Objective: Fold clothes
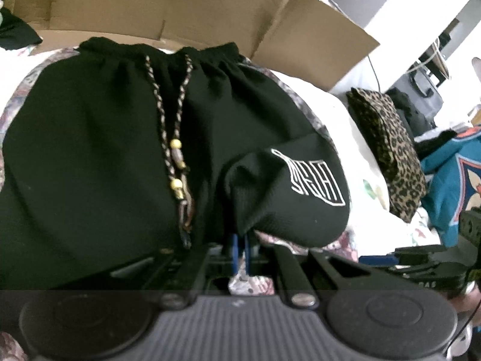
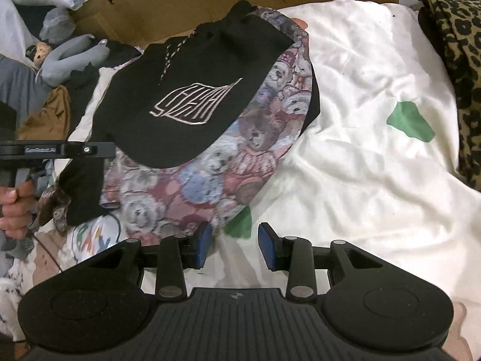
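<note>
Black shorts [image 1: 99, 138] with teddy-bear print panels, a beaded drawstring [image 1: 177, 162] and a white logo [image 1: 312, 180] lie on the white bed sheet [image 2: 360, 150]. My left gripper [image 1: 240, 249] is shut on a black leg edge, which is folded over so that the logo faces up. In the right wrist view the folded black leg [image 2: 186, 102] lies over the bear-print panel [image 2: 210, 180], and a hand [image 2: 15, 204] holds the left gripper [image 2: 111, 150] at its left edge. My right gripper [image 2: 236, 245] stands open just past the bear-print hem, with only sheet between its pads.
An open cardboard box [image 1: 228, 9] stands behind the shorts. A folded leopard-print cloth [image 1: 390, 153] and a teal garment [image 1: 445, 186] lie to the right. Grey plush toys [image 2: 72, 57] and dark clothes sit at the far left of the bed.
</note>
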A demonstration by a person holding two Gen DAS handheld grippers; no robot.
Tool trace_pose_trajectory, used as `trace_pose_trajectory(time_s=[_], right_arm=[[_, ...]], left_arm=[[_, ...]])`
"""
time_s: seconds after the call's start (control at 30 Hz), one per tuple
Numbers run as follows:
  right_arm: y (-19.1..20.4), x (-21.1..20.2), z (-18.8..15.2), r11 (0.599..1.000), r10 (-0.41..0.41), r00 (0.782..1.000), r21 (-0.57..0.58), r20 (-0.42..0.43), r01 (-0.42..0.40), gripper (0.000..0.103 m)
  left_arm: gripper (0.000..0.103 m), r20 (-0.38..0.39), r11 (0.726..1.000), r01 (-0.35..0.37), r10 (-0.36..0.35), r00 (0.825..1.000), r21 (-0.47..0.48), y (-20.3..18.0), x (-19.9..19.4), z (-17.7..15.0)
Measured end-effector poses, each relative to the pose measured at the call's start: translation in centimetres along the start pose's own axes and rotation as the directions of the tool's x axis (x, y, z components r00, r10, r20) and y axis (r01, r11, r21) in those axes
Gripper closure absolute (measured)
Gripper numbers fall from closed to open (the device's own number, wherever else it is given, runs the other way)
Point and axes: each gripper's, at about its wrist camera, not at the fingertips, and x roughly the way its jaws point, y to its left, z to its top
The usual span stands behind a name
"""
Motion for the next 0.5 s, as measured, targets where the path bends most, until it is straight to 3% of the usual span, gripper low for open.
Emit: trace_pose_trajectory(time_s=[0.3,0.4,0.5], right_arm=[[-0.6,1.5,0.3,0.998,-0.044,0.999,-0.042,0.001,0.044,0.061],[-0.8,1.8,0.7,0.999,-0.033,0.999,-0.011,0.021,0.034,0.061],[-0.8,1.9,1.5,0.999,-0.006,0.999,0.032,0.053,0.004,0.061]], left_arm=[[0.096,0.036,0.998,-0.021,0.023,0.999,-0.058,1.0,-0.8,0.9],[0.089,0.032,0.998,-0.03,0.032,0.999,-0.053,0.8,-1.4,0.8],[0.089,0.043,0.999,-0.033,0.035,0.998,-0.039,0.2,-2.6,0.8]])
